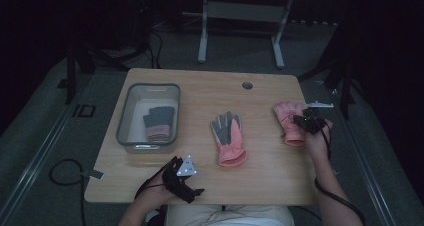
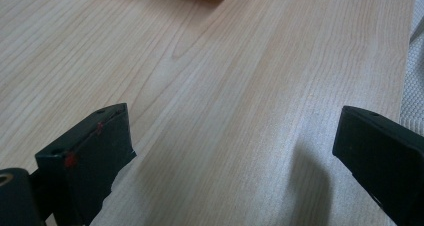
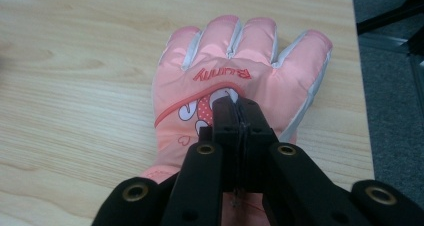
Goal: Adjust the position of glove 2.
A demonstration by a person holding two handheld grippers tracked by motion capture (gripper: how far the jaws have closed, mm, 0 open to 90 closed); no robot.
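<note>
Wood worktop point(image 1: 260, 161): my right claw point(image 3: 235, 106) pinches shut on soft, light pink glove point(image 3: 260, 66) mid-back, left claw point(image 2: 235, 151) wide open, empty.

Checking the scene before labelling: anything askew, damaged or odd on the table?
Nothing damaged or spilled. The two loose gloves differ in which face is up: the middle glove lies grey palm up, the right glove printed back up, with the right gripper shut on it. A third glove lies in the grey bin.
</note>
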